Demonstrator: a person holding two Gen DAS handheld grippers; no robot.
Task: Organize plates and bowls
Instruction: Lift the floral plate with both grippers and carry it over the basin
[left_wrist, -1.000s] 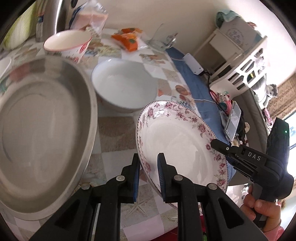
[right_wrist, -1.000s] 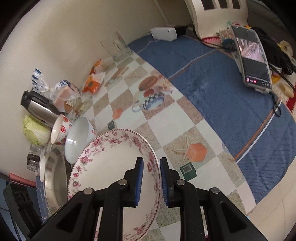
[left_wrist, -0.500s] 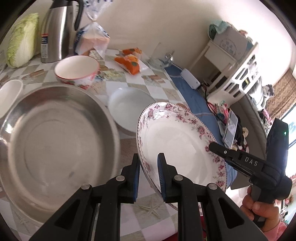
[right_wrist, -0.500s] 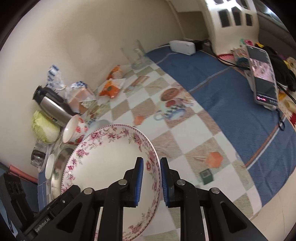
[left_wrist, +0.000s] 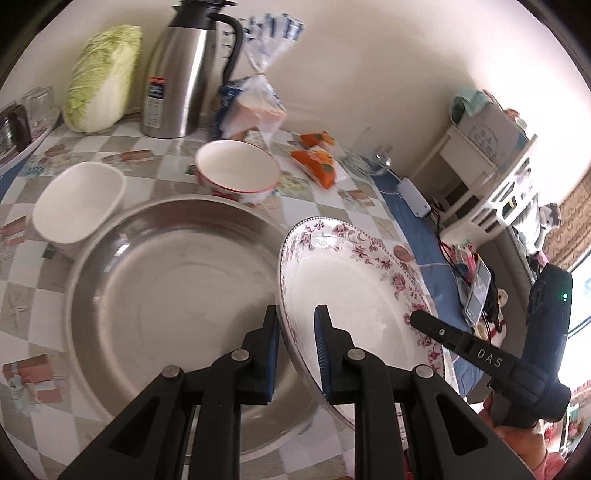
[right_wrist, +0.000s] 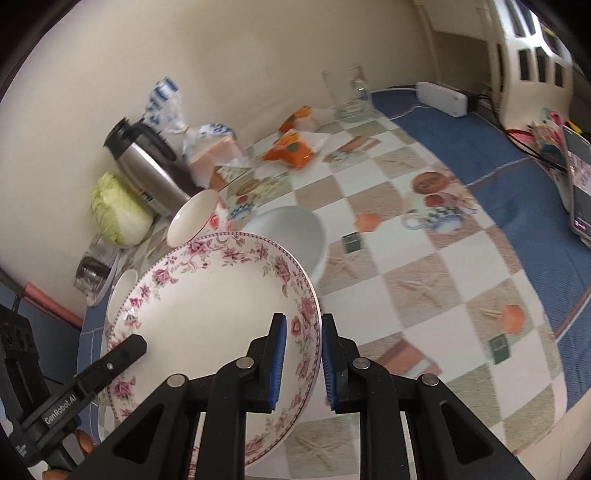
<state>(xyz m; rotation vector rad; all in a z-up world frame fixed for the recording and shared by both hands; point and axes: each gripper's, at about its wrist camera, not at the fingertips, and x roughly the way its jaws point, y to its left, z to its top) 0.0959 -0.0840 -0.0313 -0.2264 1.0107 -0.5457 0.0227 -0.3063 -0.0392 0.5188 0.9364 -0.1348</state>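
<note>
Two grippers, left (left_wrist: 295, 354) and right (right_wrist: 302, 363), clamp one flowered plate (left_wrist: 354, 295) by opposite rims, tilted beside one steel basin (left_wrist: 177, 280); three bowls ring it on a checkered tablecloth (right_wrist: 424, 295) against a cream wall.

The plate (left_wrist: 351, 291) hid the right side of the steel basin (left_wrist: 177, 273) in the left view, and the basin's near rim sat behind the left gripper (left_wrist: 297, 354). In the right view the plate (right_wrist: 207, 306) covered nearly all of the basin and half of the white bowl (right_wrist: 295, 229). The phone (right_wrist: 580, 192) was cut off by the right edge. The label on the flask (left_wrist: 184, 70) was too blurred to read.
</note>
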